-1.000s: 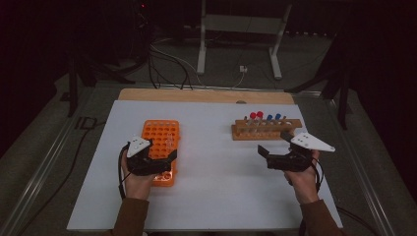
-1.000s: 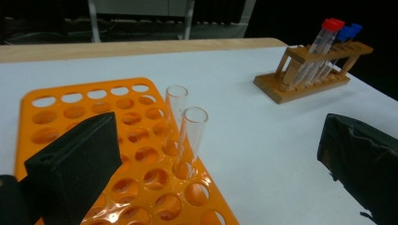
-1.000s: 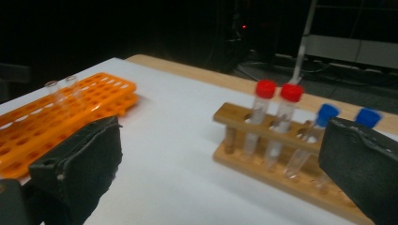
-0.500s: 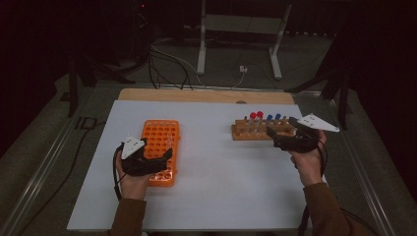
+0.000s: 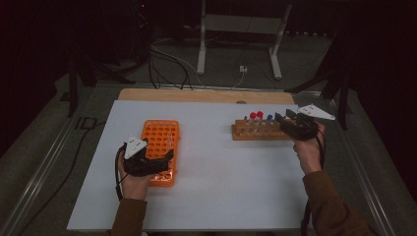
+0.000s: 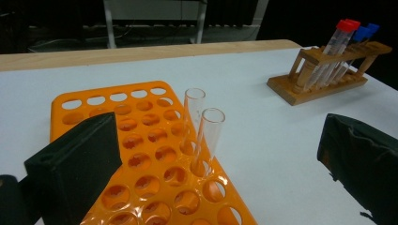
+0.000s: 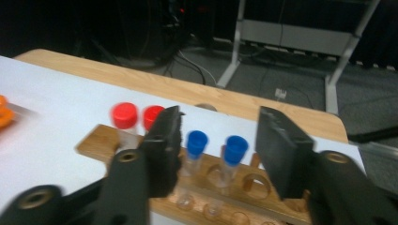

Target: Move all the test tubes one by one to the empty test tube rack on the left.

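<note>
The white counter [image 5: 221, 182] carries an orange tube rack [image 5: 160, 142] at its left and a wooden tube rack [image 5: 255, 132] at its right. The left tool [image 5: 164, 158] rests spread wide over the orange rack, gripping nothing. The right tool [image 7: 218, 140] stands parted around two blue-capped tubes [image 7: 234, 152] in the wooden rack, not touching them.

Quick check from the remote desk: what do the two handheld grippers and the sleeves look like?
Both the left gripper and right gripper are black, each topped by a grey three-cornered plate and trailing a black cable. Their jaws are blocky black pads. The sleeves are brown.
</note>
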`<state>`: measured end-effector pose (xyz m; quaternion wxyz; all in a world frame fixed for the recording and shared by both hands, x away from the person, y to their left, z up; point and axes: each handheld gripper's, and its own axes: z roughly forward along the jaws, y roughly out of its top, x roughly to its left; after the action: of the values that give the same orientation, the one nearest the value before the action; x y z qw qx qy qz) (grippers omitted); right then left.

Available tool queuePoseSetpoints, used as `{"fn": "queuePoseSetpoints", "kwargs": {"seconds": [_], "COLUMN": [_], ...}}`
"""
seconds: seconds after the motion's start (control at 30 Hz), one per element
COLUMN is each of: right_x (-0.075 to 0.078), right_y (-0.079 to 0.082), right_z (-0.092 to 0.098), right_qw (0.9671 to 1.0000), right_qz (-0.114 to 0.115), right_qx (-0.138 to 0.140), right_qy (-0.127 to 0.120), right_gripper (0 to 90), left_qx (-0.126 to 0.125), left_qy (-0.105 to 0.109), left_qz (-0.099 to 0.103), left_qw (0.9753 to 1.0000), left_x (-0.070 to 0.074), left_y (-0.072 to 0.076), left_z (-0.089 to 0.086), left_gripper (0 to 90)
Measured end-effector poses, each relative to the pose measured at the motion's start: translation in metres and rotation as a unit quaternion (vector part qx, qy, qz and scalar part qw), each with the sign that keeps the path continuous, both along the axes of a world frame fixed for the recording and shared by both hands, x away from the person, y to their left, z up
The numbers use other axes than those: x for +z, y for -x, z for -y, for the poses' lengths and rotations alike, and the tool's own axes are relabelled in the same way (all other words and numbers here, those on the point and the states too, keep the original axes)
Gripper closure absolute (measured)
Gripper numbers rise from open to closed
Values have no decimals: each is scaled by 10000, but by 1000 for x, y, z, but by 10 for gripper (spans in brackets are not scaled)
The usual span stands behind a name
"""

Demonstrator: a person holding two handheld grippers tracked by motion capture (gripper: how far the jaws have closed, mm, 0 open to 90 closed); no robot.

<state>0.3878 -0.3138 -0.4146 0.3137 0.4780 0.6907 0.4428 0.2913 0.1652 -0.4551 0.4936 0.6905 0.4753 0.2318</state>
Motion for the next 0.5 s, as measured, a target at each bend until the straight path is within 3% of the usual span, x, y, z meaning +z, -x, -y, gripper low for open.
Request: {"fn": "queuePoseSetpoints", "kwargs": {"seconds": [0.37,0.5], "right_x": [-23,-28], "right_y": [-27,-30], "right_z": [4,3], "right_qw": [9987,9984], "right_qz": [-397,-498], "right_qx": [-315,-274], "right_qy": [-47,-36], "right_gripper": [640,722], "left_qx": [13,18], "left_qy": [17,10], "left_qz": [-35,-41], "left_qw": [10000,10000], "left_x": [-1,-2], "left_y": [-1,-1], "left_z": [-1,-1], "left_gripper": [5,5]}}
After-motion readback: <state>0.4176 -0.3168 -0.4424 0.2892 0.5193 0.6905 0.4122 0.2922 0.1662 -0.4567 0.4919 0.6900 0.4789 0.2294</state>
